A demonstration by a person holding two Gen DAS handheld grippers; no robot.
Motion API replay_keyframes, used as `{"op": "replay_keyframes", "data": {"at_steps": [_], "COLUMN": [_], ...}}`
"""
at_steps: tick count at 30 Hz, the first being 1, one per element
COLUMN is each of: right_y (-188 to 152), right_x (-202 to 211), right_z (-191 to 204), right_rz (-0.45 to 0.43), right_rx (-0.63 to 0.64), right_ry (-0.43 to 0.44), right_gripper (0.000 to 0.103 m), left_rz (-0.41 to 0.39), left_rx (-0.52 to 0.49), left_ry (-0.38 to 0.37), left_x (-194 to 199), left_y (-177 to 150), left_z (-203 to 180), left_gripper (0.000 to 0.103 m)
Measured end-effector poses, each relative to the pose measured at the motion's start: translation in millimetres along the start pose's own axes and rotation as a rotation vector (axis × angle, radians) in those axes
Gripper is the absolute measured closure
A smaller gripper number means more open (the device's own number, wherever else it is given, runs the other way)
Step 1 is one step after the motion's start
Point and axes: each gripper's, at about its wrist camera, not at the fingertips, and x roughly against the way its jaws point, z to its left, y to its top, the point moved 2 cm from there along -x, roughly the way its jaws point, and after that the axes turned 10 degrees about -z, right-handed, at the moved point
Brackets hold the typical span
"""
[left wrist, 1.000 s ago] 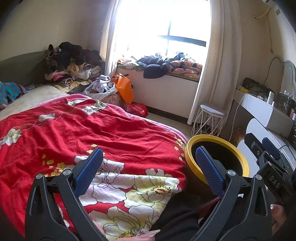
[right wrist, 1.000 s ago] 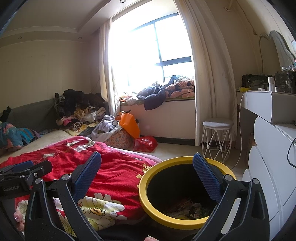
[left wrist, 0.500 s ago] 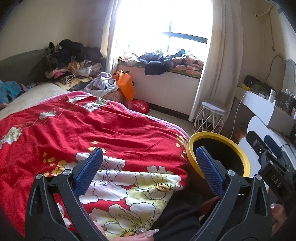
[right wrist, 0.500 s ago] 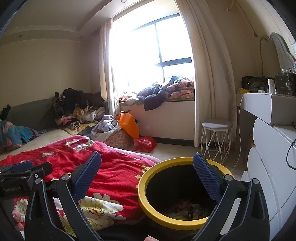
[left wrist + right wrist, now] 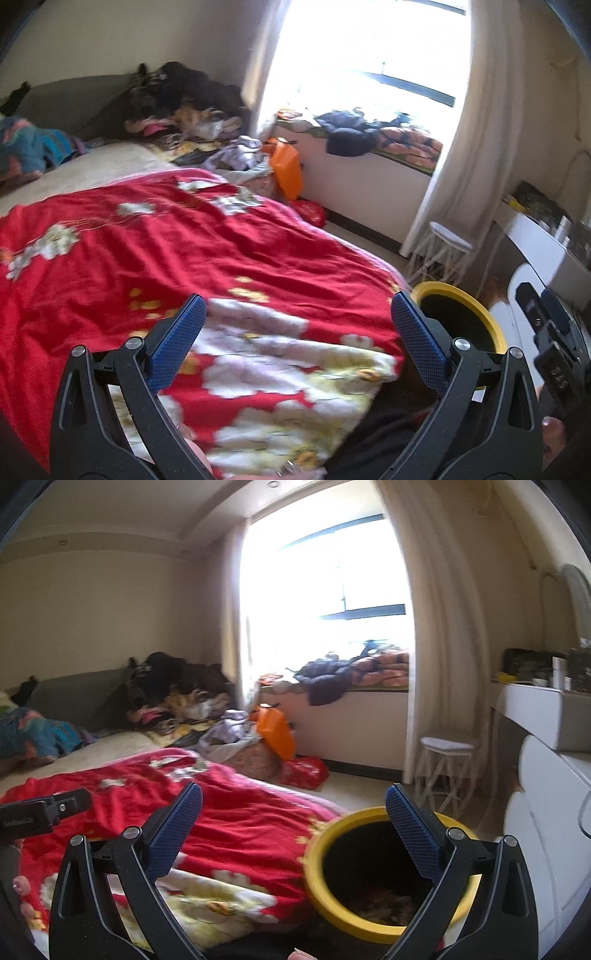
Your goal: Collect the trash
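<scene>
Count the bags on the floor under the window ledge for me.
2: an orange bag leaning beside the clothes pile, and a red bag on the floor just below it. More may be hidden behind the bed.

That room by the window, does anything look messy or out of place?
Yes. Clothes are heaped at the head of the bed and along the window ledge, and an orange bag and a red bag sit on the floor. The yellow-rimmed bin stands upright, nothing spilled.

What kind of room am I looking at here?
Most likely a lived-in bedroom in a home. A bed under a red floral quilt fills the foreground, clothes are heaped by the headboard and along the window ledge, and a yellow-rimmed bin with litter inside stands beside the bed.
</scene>
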Motion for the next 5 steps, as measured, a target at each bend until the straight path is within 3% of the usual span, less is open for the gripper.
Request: {"op": "replay_keyframes", "data": {"at_steps": [2,5], "right_y": [3,5], "right_x": [-7,-25], "right_z": [23,79], "right_rz": [0.016,0.073], "right_rx": [-0.001,0.018], "right_ry": [0.079,0.249], "right_gripper": [0.006,0.006], "left_rz": [-0.007,0.016], "left_rx": [0.01,0.028], "left_ry": [0.08,0.27], "left_x": [7,16], "left_y": [4,3], "left_z": [33,101], "left_gripper": [0.011,0.011]}}
